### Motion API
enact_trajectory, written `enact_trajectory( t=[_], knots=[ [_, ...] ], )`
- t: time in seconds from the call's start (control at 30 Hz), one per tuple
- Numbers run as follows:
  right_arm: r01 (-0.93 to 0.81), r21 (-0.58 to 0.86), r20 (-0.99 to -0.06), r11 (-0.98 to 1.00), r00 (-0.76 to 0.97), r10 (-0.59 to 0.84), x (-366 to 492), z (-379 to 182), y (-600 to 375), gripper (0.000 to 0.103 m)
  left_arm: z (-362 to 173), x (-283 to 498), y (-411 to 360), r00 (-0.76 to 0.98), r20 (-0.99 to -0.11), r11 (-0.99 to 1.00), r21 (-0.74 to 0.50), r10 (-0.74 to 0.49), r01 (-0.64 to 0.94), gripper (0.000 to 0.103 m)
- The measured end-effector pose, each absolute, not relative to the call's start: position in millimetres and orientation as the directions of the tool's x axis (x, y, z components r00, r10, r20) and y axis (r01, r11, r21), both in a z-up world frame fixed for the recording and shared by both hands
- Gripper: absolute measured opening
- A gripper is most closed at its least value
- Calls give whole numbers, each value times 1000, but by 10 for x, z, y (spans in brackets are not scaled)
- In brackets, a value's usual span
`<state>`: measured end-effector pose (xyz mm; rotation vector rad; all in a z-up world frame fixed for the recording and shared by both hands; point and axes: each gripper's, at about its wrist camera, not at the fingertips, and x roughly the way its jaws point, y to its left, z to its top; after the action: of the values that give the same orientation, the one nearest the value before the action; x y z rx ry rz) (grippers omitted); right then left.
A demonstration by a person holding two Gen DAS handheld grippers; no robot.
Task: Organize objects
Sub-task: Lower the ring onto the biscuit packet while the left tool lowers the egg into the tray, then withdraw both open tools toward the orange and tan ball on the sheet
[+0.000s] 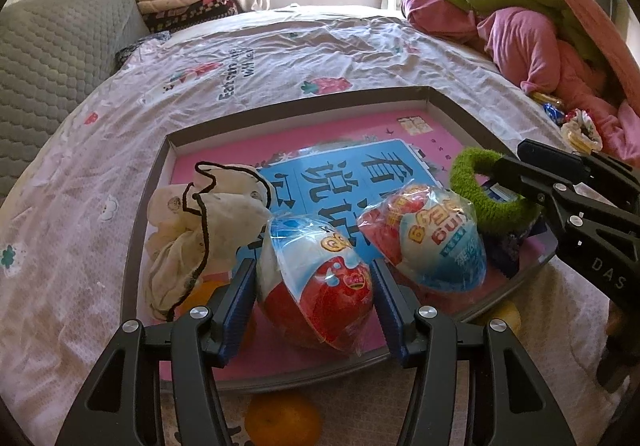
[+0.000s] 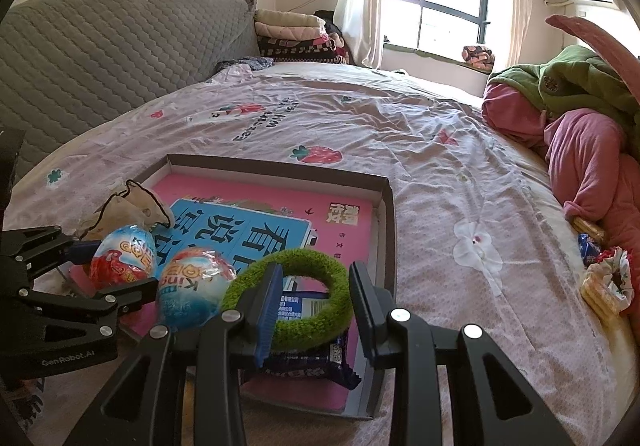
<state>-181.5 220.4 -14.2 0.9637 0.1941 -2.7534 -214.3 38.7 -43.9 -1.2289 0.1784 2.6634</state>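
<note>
Red-and-white plastic-wrapped toy egg (image 1: 316,286) sits directly between the jaws of the left gripper (image 1: 316,298), inside the near edge of the shallow grey cardboard box lid (image 1: 444,101) on the bed. Its long axis runs roughly along the line the gripper points, blunt red end nearest the camera, so the blue pads flank its sides; they stand half spread and look to touch or nearly touch the wrapper, and I cannot tell whether they press. The left hand is plainly the nearer one for this egg. Judgement: the coming move turns on that alignment, either a squeeze and lift or a release and draw-back. Just to the right, a second wrapped egg, blue and white (image 1: 436,242), leans beside the first. Beyond it the right gripper (image 2: 312,286) pinches a fuzzy green fabric ring (image 2: 292,294), one side of the ring between its narrowly spread jaws, held over a dark blue snack packet (image 2: 312,362) in the box's right corner. To the left in the box, a crumpled cream cloth with black trim (image 1: 188,234); under everything, a pink book with a blue title panel (image 1: 352,173). Count inside: two eggs, one ring, one packet, one cloth, one book. Outside: one orange fruit (image 1: 280,418) at the near rim, small packets and a scrunchie (image 2: 604,278) far right, then pink and green clothing (image 1: 520,29) heaped further back.
</note>
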Motion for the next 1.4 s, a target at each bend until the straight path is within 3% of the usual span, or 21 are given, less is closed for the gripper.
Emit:
enact_trajectory(
  t=[0.17,0.53,0.63,1.1,1.4],
  knots=[
    [246,-52,-630,-968,-760,-159,-1811,-154,2200,34,-432,-2153,385,-631,-764,-974,14,136,-227,58],
    [243,-43,-615,-969,-771,-166,-1771,-102,2226,35,-295,-2114,361,-635,-754,-974,-26,166,-224,70],
    [245,-35,-606,-969,-776,-174,-1746,-64,2226,42,-209,-2086,350,-640,-747,-972,-36,180,-232,72],
    [272,-10,-582,-962,-784,-216,-1558,57,2189,45,203,-1799,165,-719,-678,-979,-10,155,-202,73],
    [294,26,-575,-955,-778,-255,-1197,128,2108,45,170,-1407,-45,-711,-689,-985,-28,142,-170,73]
  ],
)
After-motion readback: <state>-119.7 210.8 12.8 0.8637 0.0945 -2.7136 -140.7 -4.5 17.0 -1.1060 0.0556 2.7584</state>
